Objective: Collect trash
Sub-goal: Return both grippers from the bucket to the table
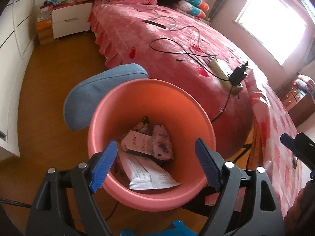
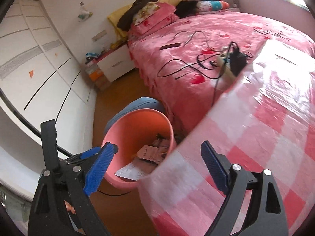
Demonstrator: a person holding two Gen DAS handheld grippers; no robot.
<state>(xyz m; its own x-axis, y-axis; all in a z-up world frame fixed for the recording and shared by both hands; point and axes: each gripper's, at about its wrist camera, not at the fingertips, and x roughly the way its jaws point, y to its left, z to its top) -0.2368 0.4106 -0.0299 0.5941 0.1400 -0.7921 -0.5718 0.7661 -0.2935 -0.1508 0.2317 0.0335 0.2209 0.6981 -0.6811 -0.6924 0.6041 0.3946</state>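
Left gripper (image 1: 155, 165) is hovering, jaws spread and empty, over the pink bin (image 1: 137, 90) holding wrappers (image 1: 145, 147). Right gripper (image 2: 157, 167) is likewise gaping empty above the checkered table (image 2: 256, 137); finding remaining trash is likely coming next.

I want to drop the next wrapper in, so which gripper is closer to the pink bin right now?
Left. The left gripper hangs right above the pink bin, jaws open over its rim. The right gripper is farther off, open over the checkered tablecloth beside it.

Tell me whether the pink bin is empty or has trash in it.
Not empty. The pink bin holds several wrappers across its bottom, well below the rim; the left tool hangs open above it.
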